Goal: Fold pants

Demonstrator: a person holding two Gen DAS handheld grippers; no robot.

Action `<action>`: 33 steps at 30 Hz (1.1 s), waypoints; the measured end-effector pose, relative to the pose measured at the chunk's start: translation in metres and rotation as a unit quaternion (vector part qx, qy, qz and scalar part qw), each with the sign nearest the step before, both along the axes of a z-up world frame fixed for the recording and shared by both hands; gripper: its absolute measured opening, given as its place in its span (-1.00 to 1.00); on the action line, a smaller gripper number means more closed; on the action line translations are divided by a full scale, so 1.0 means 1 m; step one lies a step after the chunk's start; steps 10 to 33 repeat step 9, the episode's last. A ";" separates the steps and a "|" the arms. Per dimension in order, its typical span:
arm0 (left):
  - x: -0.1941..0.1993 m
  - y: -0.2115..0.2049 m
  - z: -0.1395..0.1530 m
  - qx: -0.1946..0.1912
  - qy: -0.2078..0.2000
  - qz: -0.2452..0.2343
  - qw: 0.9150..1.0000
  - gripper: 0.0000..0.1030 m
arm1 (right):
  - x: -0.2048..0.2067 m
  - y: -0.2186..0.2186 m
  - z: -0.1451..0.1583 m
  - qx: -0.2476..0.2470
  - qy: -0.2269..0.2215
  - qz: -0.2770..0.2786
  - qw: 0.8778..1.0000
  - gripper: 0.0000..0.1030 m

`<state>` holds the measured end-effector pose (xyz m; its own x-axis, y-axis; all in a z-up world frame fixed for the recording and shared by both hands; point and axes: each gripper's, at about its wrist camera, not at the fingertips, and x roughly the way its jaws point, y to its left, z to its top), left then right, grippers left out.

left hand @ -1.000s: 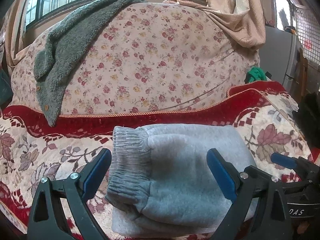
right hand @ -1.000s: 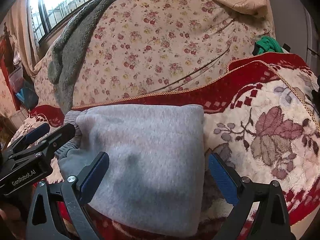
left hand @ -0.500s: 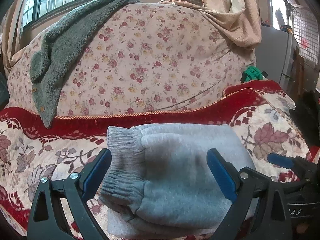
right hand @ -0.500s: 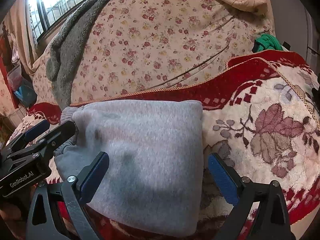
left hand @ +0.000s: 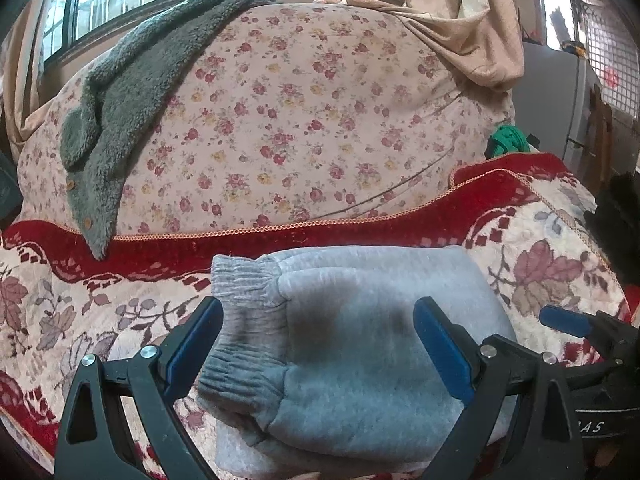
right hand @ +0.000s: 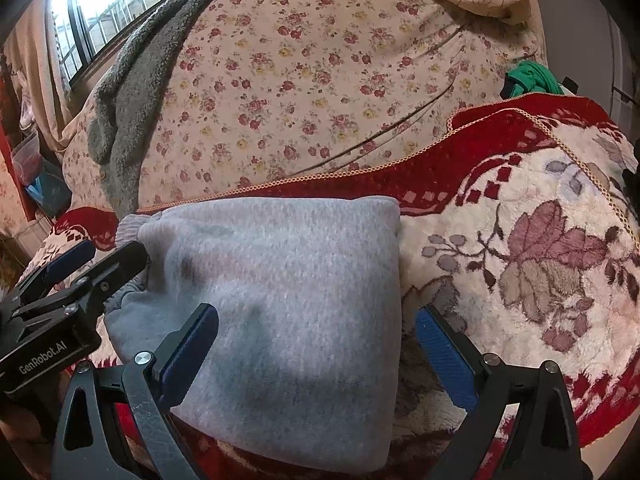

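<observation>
Pants [left hand: 360, 340] folded on blanket [left hand: 540, 264] | floral bundle [left hand: 300, 132] behind | both tongs [left hand: 318, 344] [right hand: 316, 344] spread, empty

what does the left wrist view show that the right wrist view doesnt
Only the left wrist view shows the ribbed cuffs of the pants front-on, plus the meshed window at far right. Only the right wrist view shows the folded right edge of the pants and the blue-filled plastic box at far left. Both show the folded grey pants, the red floral blanket, the grey fleece garment, the green cloth, and each other's open tool: right tool, left tool.
</observation>
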<state>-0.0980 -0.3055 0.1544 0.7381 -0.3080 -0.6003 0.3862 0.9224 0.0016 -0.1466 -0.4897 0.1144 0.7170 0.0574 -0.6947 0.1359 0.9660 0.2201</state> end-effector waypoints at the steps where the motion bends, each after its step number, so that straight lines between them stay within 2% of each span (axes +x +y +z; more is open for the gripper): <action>1: 0.000 -0.001 0.000 -0.003 0.002 -0.001 1.000 0.86 | 0.000 -0.001 0.000 0.000 0.000 -0.001 1.000 0.96; 5: 0.002 0.000 0.000 -0.021 0.013 -0.010 1.000 0.86 | 0.000 -0.003 0.000 0.001 -0.001 -0.004 1.000 0.96; 33: 0.004 0.000 -0.002 -0.016 0.015 -0.011 1.000 0.86 | -0.002 -0.007 0.001 0.004 -0.003 -0.010 1.000 0.96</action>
